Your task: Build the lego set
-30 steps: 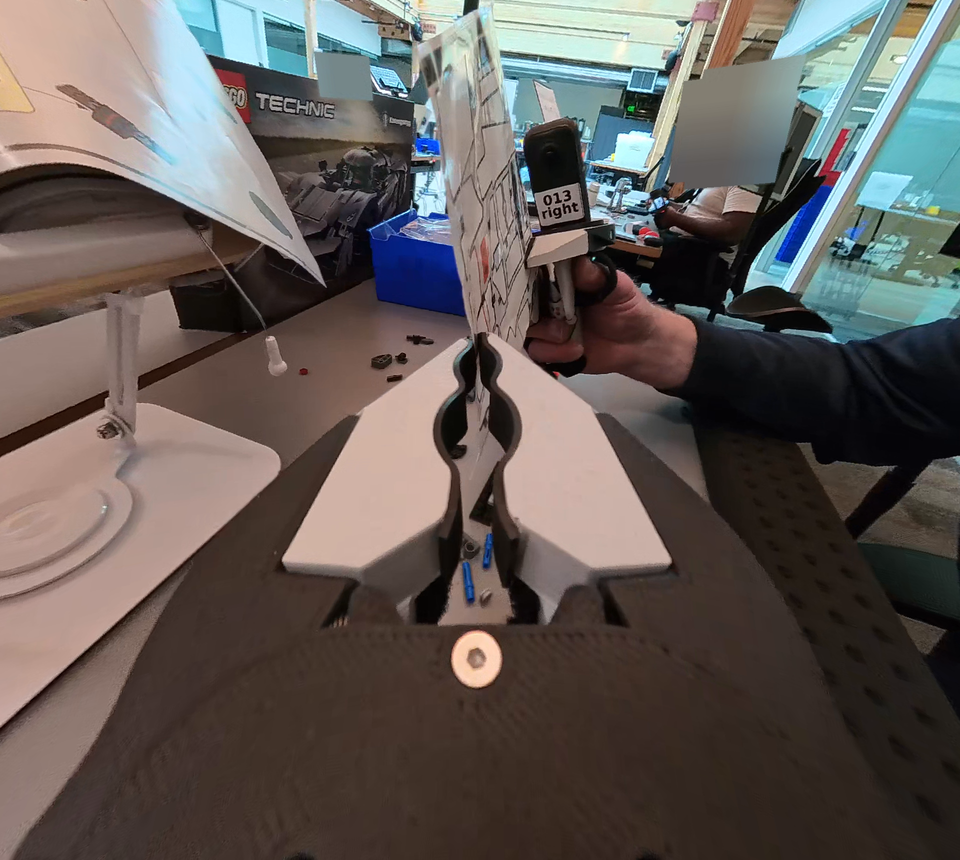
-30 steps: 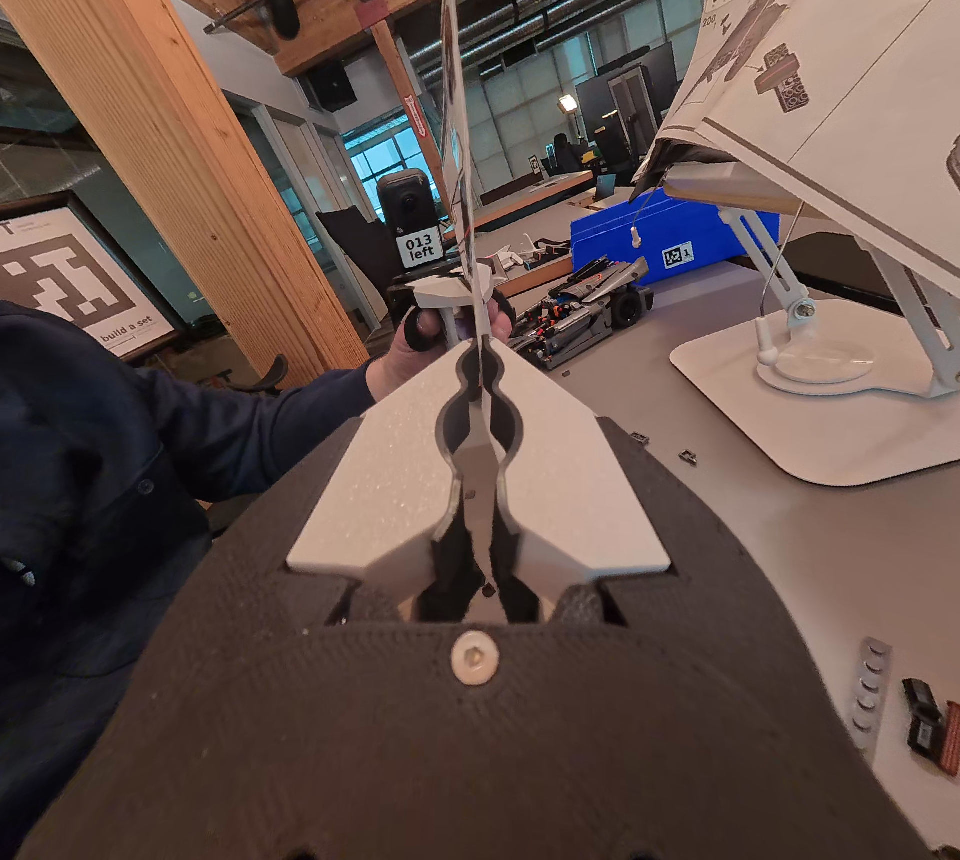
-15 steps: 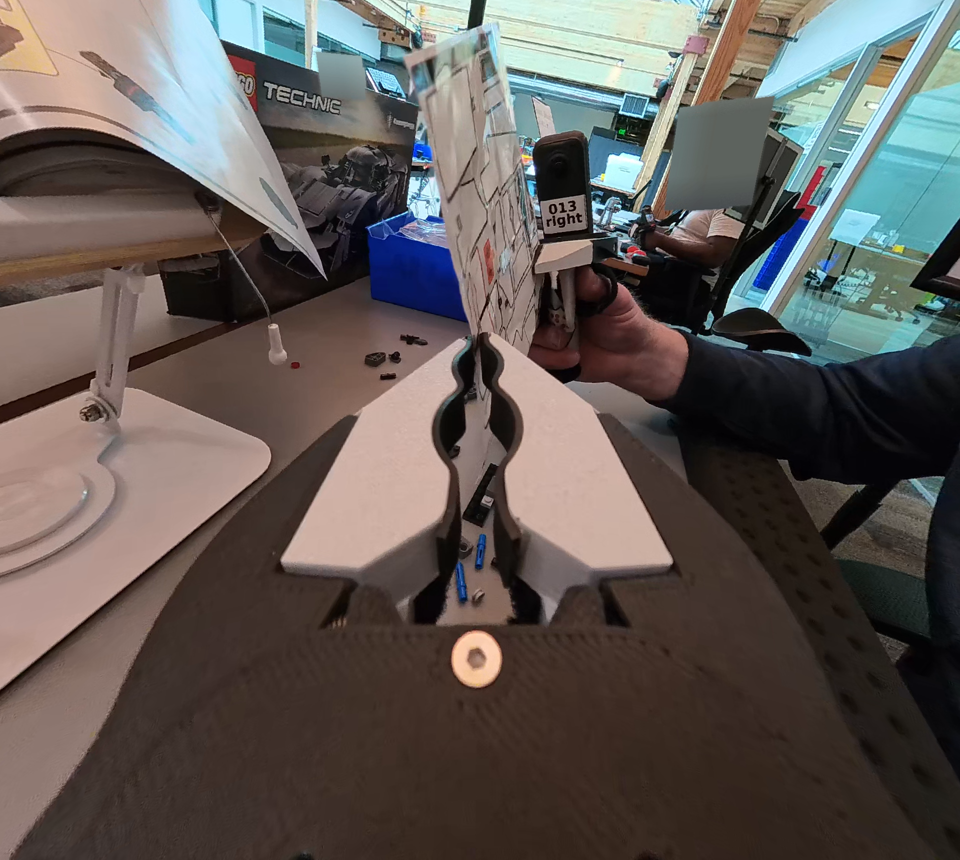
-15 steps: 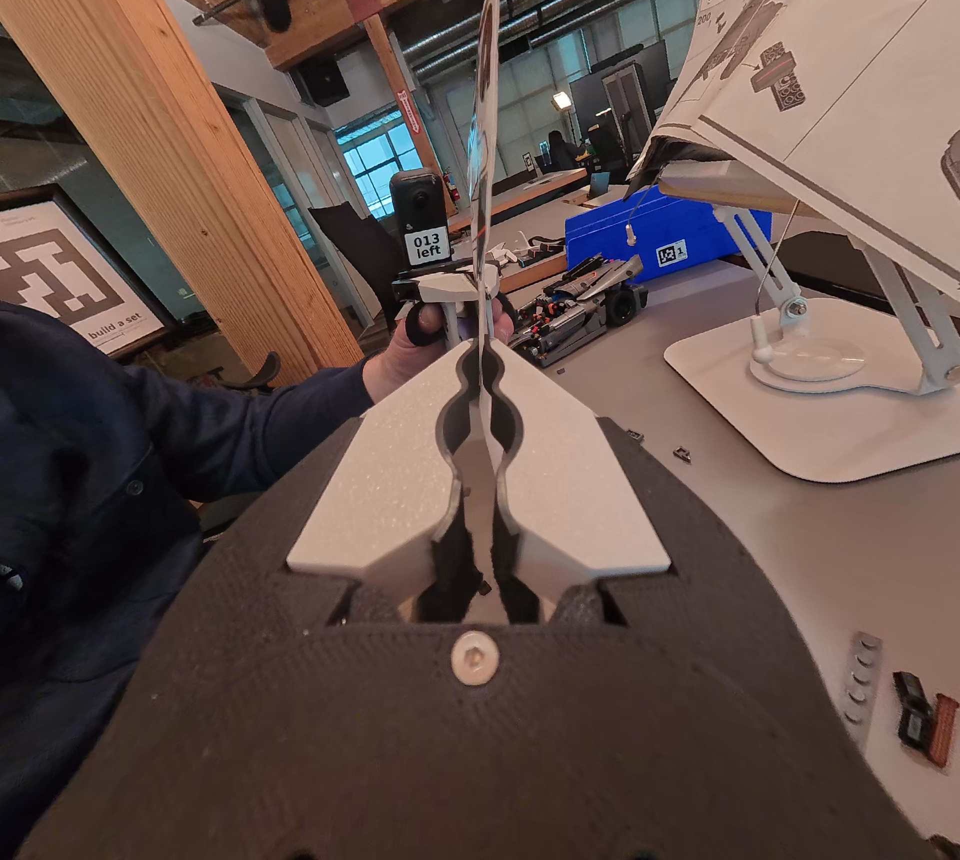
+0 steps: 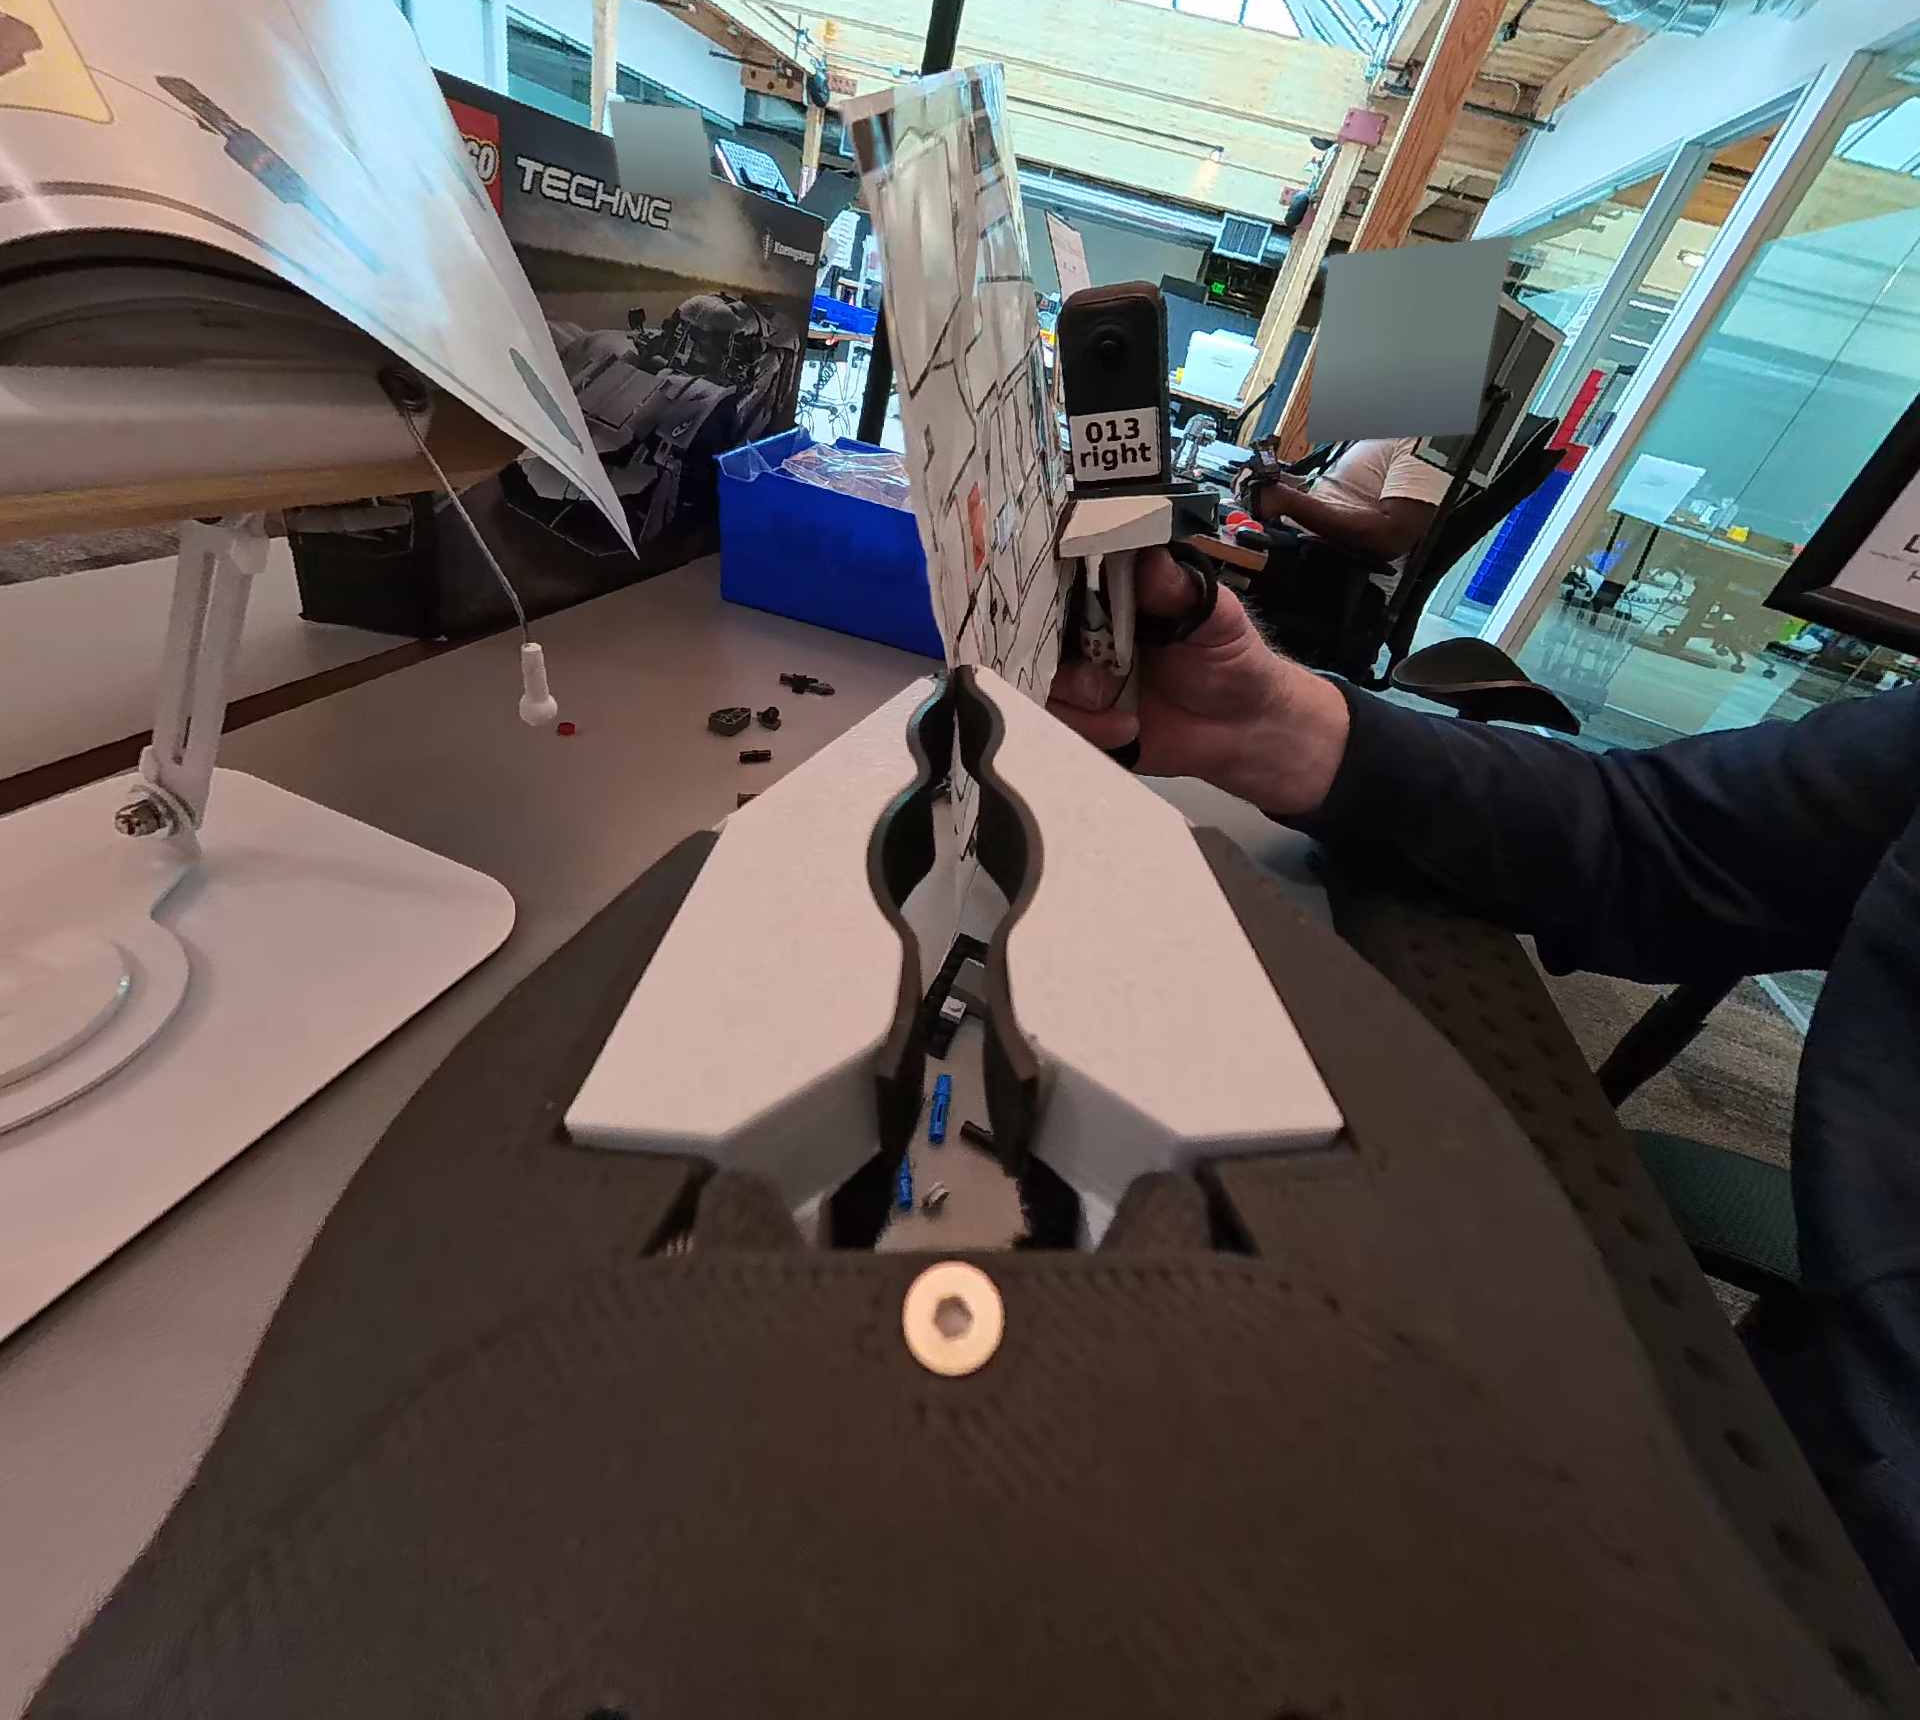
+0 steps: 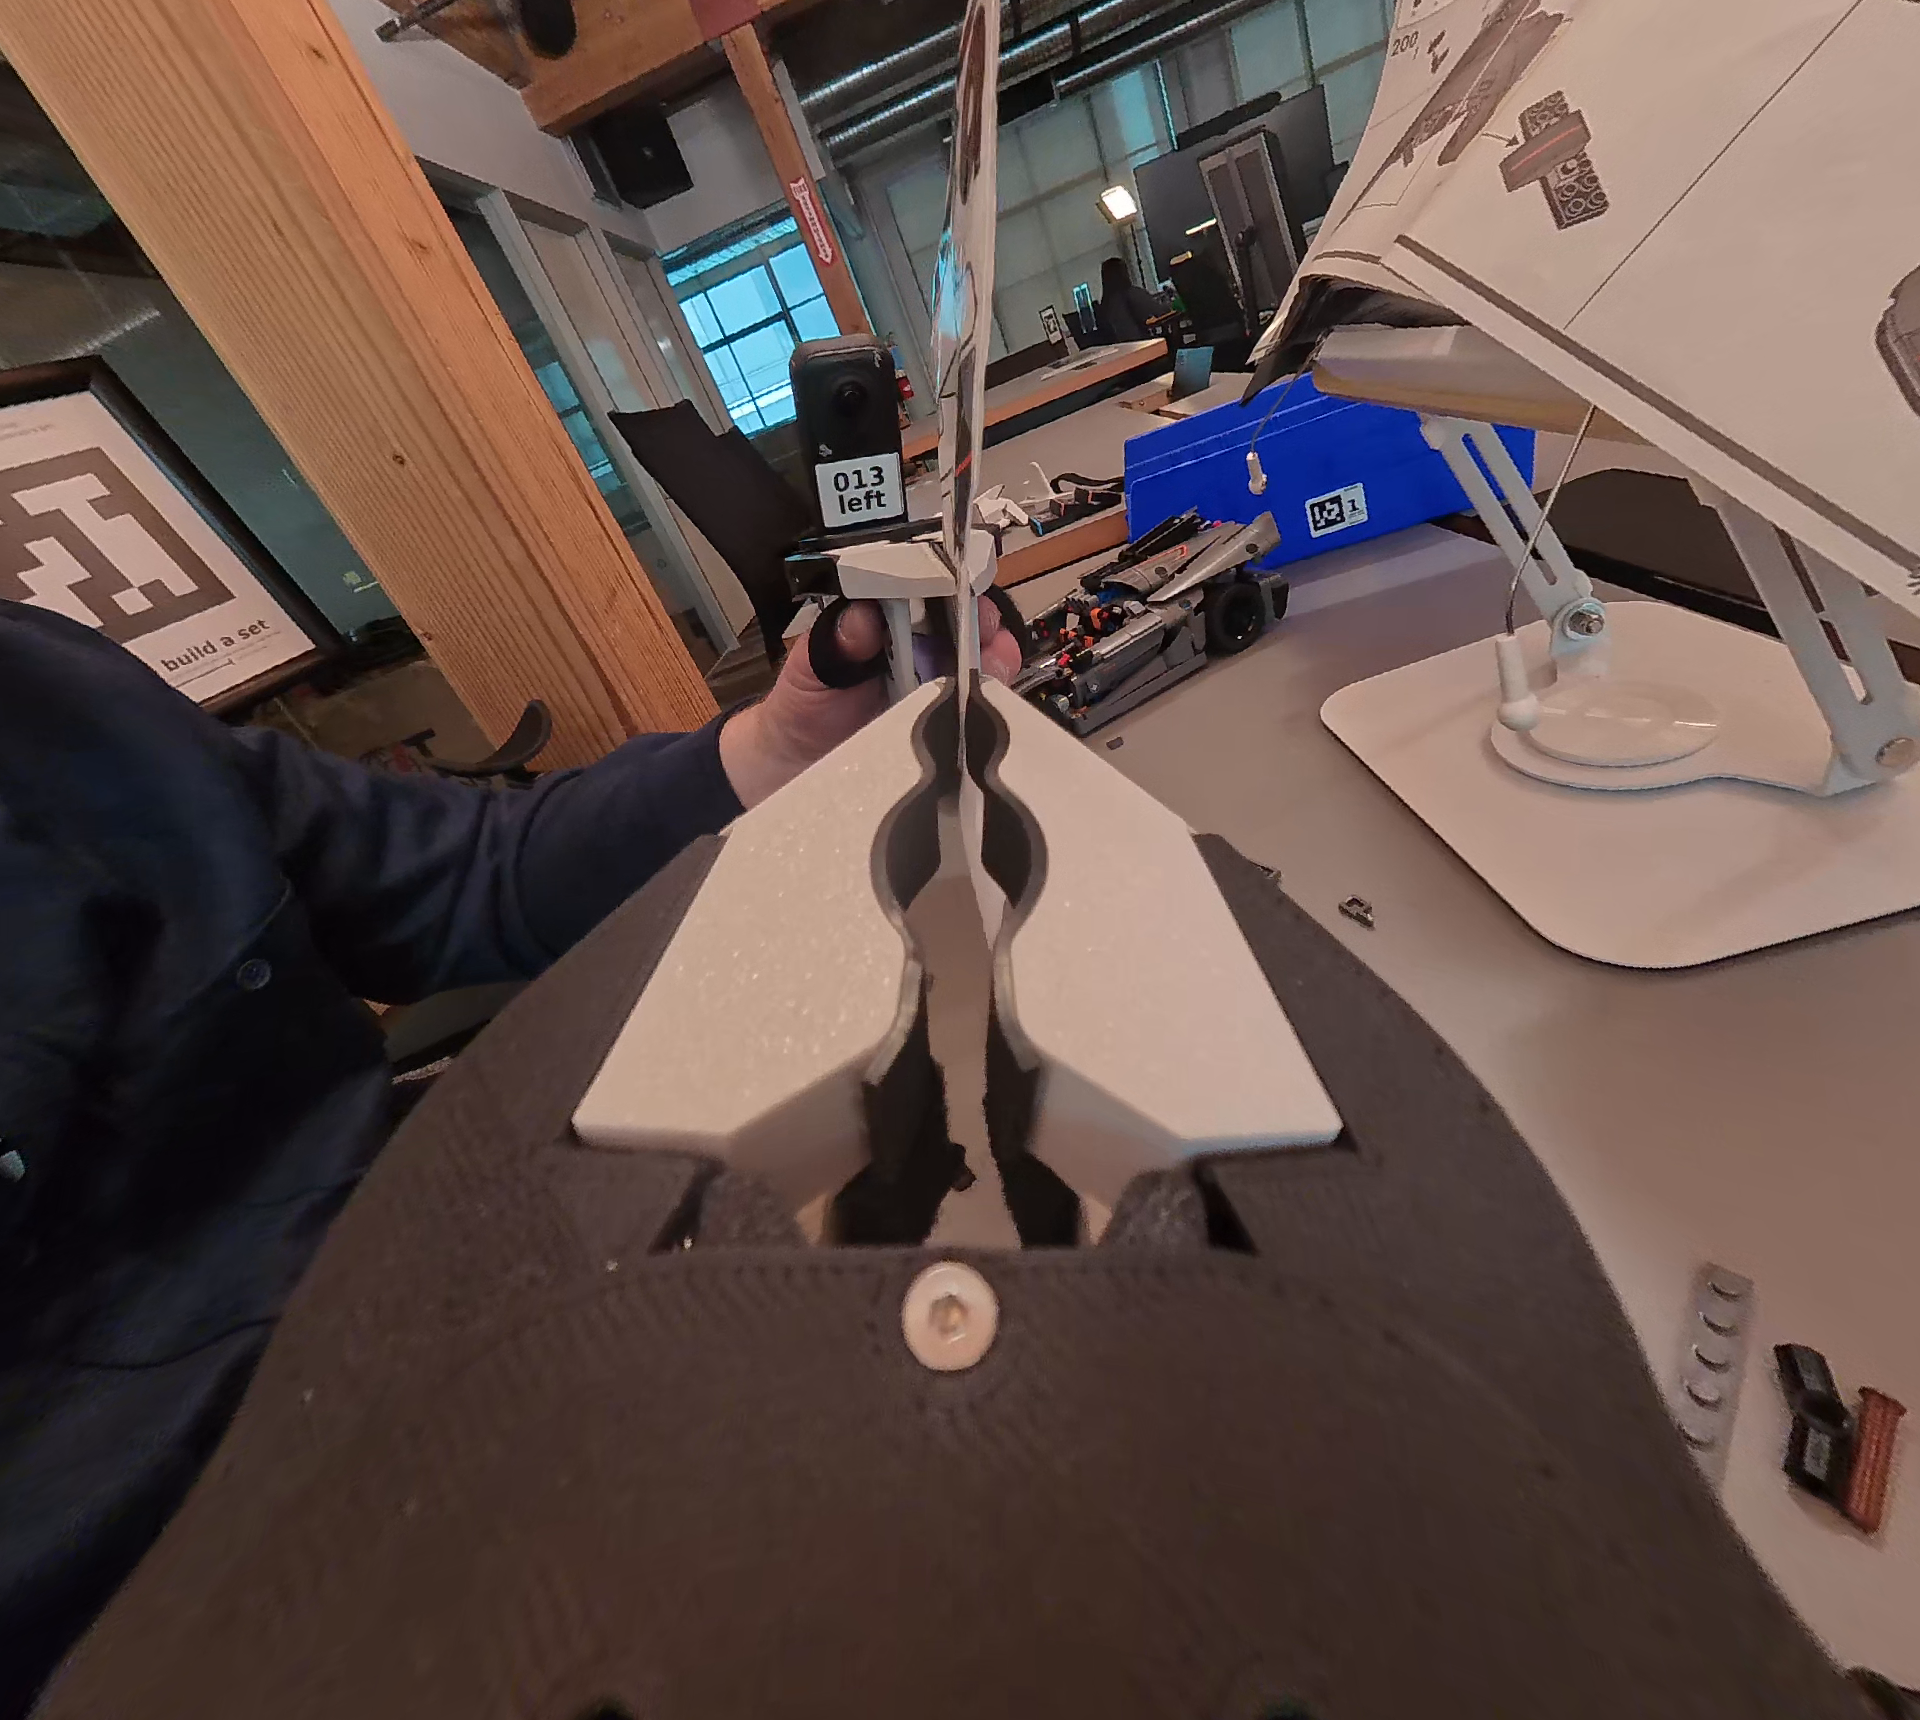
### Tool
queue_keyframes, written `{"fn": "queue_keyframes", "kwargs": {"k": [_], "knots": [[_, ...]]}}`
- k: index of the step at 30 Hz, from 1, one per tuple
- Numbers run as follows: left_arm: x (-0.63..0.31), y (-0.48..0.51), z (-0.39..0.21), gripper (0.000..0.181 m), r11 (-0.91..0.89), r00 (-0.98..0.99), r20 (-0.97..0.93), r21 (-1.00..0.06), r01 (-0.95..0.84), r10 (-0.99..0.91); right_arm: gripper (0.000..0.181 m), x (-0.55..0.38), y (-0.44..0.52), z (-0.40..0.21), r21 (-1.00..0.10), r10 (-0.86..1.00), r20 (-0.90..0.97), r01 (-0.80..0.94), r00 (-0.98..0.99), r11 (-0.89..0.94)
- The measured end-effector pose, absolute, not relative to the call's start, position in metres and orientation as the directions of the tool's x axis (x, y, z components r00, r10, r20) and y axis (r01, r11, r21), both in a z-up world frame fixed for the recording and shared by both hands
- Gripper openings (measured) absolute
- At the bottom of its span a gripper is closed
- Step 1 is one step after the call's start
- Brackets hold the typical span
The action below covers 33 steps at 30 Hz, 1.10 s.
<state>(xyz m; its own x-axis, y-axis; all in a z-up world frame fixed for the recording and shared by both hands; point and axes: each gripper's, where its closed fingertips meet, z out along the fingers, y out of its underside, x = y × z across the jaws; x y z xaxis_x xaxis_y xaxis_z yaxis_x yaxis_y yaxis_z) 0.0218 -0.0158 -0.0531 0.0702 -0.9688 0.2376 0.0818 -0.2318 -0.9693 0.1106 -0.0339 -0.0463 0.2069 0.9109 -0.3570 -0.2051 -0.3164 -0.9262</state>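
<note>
- Both grippers pinch one thin white printed sticker sheet [image 5: 971, 423], held upright centre frame; since a second ago it has tilted slightly with the hands shifting, no peel visible yet.
- Left gripper [image 5: 956, 683] fingers closed on the sheet's lower edge; right gripper [image 6: 961, 694] fingers likewise closed on it.
- Likely a sticker step coming, judging by the sheet.
- Part-built dark grey lego car [image 6: 1153, 600] sits on the grey surface [image 6: 1351, 1099], centre right in right view.
- Blue plastic bin [image 5: 821, 527], centre of left view, holds clear bags.
- Open white instruction booklet [image 6: 1662, 164] on white stand, upper right.
</note>
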Motion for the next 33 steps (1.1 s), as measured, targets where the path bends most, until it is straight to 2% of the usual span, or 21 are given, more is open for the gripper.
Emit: {"fn": "queue_keyframes", "kwargs": {"k": [20, 26, 33], "knots": [[0.023, -0.012, -0.058, 0.0, -0.266, 0.071, 0.271, -0.961, 0.08, -0.96, 0.0, 0.111, -0.033, -0.048, -0.927, 0.909, -0.357, -0.204, 0.215, -0.316], [0.028, -0.016, -0.063, 0.013, -0.302, 0.03, 0.304, -0.952, 0.056, -0.952, 0.0, 0.113, -0.031, -0.047, -0.925, 0.907, -0.358, -0.215, 0.221, -0.313], [0.025, -0.013, -0.061, 0.014, -0.33, 0.012, 0.332, -0.94, 0.084, -0.943, 0.0, 0.115, -0.03, -0.046, -0.924, 0.906, -0.359, -0.22, 0.224, -0.312]]}}
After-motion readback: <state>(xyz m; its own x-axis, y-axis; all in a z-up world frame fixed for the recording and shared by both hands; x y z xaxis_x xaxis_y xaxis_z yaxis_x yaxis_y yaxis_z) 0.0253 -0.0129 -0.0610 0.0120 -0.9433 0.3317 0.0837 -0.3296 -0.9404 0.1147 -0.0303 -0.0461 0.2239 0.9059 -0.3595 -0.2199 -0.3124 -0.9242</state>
